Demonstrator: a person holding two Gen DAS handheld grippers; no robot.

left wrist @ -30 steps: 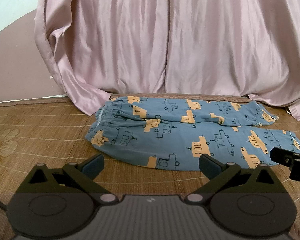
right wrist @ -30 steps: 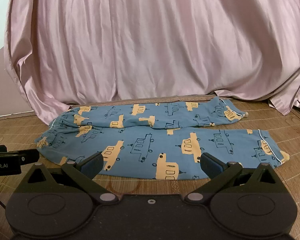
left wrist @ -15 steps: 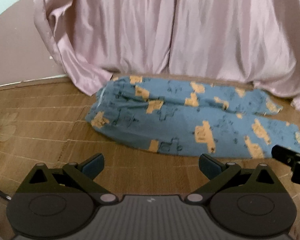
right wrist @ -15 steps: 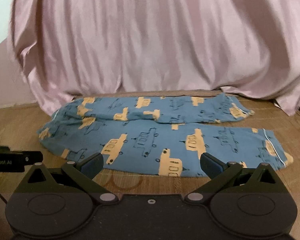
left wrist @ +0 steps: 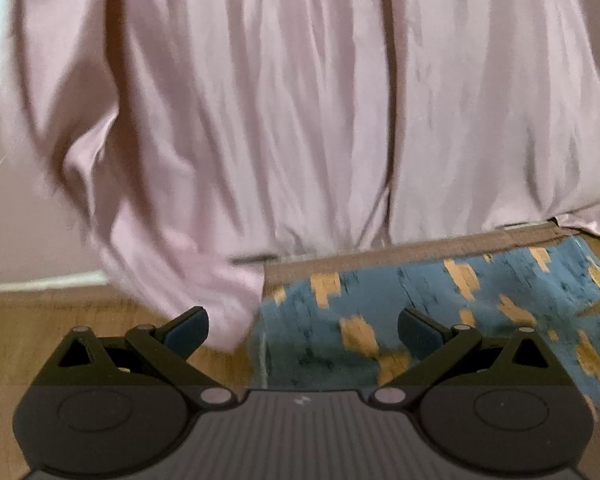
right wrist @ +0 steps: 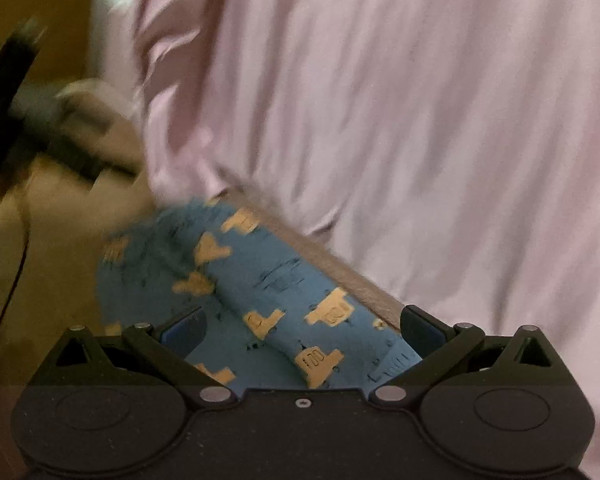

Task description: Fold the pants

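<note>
Blue pants [left wrist: 440, 304] printed with orange vehicles lie flat on the woven mat. In the left wrist view their waist end fills the lower right, and my left gripper [left wrist: 302, 330] hovers open just in front of the waistband edge with nothing between its fingers. From the right wrist camera, which is tilted, the pants [right wrist: 260, 288] run from the middle down under the tool. My right gripper [right wrist: 300, 330] is open above the legs, holding nothing. Both views are motion-blurred.
A pink satin curtain [left wrist: 300, 100] hangs right behind the pants and its hem reaches the mat [left wrist: 60, 320]. In the right wrist view a blurred dark tool with a hand [right wrist: 28, 120] shows at the upper left, trailing a thin cable [right wrist: 16, 280].
Both grippers have moved forward, close to the pants. The left one has swung towards the waist end; the right one has tilted and now sits over the legs. Both stay open.
</note>
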